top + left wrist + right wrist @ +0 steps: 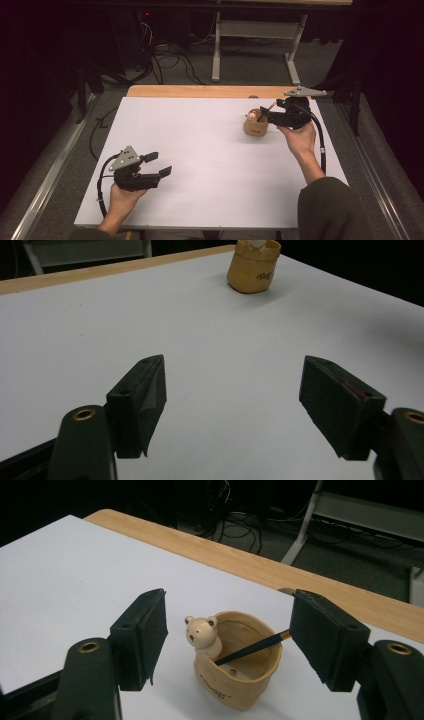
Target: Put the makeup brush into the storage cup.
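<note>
A white table top point(200, 165) with a wooden far edge stands in a dark room, cables on the floor beyond. At its near left, the left gripper point(159, 164) hovers with jaws spread and nothing between them. Farther off at the right, a tan bear-shaped cup point(239, 665) holds a leaning dark pencil point(250, 649), and the right gripper point(264, 114) sits just beside it, jaws spread, neither pad touching the cup.

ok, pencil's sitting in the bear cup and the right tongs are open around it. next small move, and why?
Probably lift the right tongs straight up and back from the bear cup. Their jaws stand wide, pads off the pencil, which leans inside the cup against its rim. One pad sits close to the pencil's upper end, so a sideways pull could knock it. The left tongs are open over bare table.
</note>
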The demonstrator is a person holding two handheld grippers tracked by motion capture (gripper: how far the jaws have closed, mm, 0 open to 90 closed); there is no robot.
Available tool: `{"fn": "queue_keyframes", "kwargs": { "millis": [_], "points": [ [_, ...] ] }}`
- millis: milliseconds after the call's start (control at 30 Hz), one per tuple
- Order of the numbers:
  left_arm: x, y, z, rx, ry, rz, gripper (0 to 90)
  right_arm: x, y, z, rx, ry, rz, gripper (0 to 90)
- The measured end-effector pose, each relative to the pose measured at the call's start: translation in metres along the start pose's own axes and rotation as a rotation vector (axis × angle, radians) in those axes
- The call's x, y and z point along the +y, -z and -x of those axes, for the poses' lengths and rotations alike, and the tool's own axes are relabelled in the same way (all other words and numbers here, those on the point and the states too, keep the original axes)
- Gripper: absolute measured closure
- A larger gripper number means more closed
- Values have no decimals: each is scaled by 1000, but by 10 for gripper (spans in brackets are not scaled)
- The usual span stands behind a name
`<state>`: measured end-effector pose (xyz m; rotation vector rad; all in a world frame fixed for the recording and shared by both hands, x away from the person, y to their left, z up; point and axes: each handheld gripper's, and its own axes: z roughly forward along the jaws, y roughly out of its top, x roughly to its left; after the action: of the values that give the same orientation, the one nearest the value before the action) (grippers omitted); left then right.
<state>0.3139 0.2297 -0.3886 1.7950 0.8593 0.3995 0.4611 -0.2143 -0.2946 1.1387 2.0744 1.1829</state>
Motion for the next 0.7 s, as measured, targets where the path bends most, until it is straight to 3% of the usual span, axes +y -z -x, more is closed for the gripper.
{"fn": "queue_keyframes", "kwargs": {
  "millis": [300, 400, 700],
  "points": [
    [0, 1, 0, -3, 4, 4, 269, -2, 9, -5, 22, -6, 28, 328],
    [0, 1, 0, -4, 4, 5, 268, -4, 11, -9, 16, 23, 22, 328],
    [0, 0, 0, -4, 4, 6, 265, -7, 17, -14, 30, 30, 42, 328]
  ]
}}
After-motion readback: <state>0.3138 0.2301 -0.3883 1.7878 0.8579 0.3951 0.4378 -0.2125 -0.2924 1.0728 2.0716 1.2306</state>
